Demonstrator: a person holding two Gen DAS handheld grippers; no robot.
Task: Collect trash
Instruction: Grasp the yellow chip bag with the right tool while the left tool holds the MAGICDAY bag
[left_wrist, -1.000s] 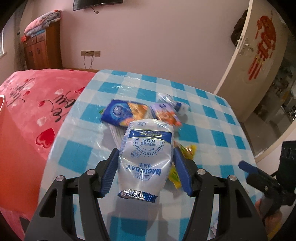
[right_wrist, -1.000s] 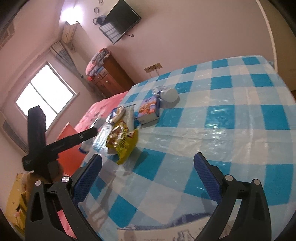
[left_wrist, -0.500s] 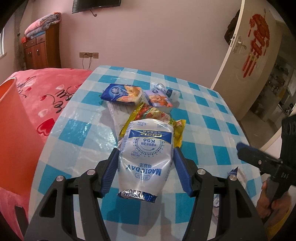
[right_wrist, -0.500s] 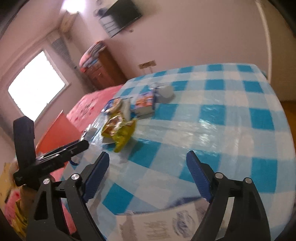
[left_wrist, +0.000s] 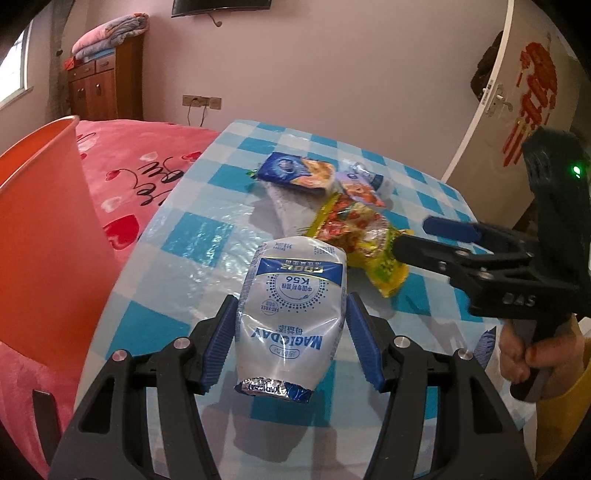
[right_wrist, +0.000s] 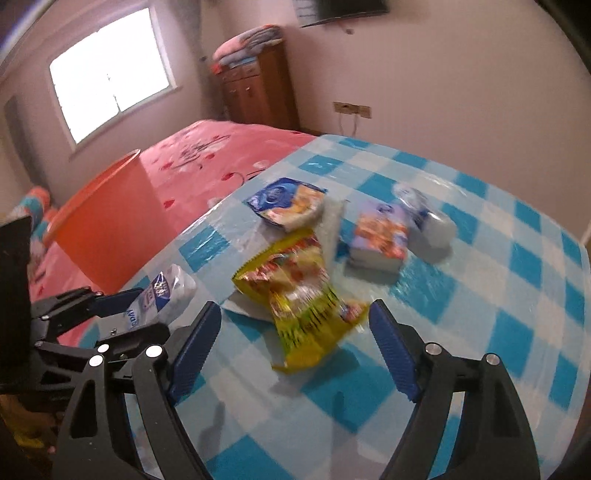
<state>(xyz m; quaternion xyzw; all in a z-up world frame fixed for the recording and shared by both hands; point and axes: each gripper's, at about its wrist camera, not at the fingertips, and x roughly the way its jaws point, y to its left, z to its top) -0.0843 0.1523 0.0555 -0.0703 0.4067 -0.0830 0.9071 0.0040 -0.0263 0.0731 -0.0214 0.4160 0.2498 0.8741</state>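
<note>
Left tool (left_wrist: 291, 328): blue pads clamped on both sides of a white-and-blue pouch (left_wrist: 291, 314), held above the near left part of the table (left_wrist: 192, 240). Pouch print reads upside down; crimped foil end points toward the camera.

Right tool (right_wrist: 295, 350): jaws apart with nothing between the pads, and they have just been closing a little. It hangs above the table with the yellow snack bag (right_wrist: 306, 295) just beyond its tips. In the left wrist view a hand (left_wrist: 535, 354) grips its handle at the right edge; sleeve cut off by the frame.

Farther along the table: a blue packet (right_wrist: 286, 203), a purple-and-orange packet (right_wrist: 380, 236) and a pale crumpled wrapper (right_wrist: 424, 218), bunched close together. A flat white sheet lies under the snack bag and blue packet, mostly hidden. Right wrist view is motion-blurred; labels unreadable.

Open checked cloth to the right and on the near side. Table's left edge runs beside a red bed (right_wrist: 221, 162); an orange bin (left_wrist: 40, 229) stands at that edge, near left, base out of sight.

Far: wooden cabinet (left_wrist: 107, 92) with folded blankets on top, against the wall.
</note>
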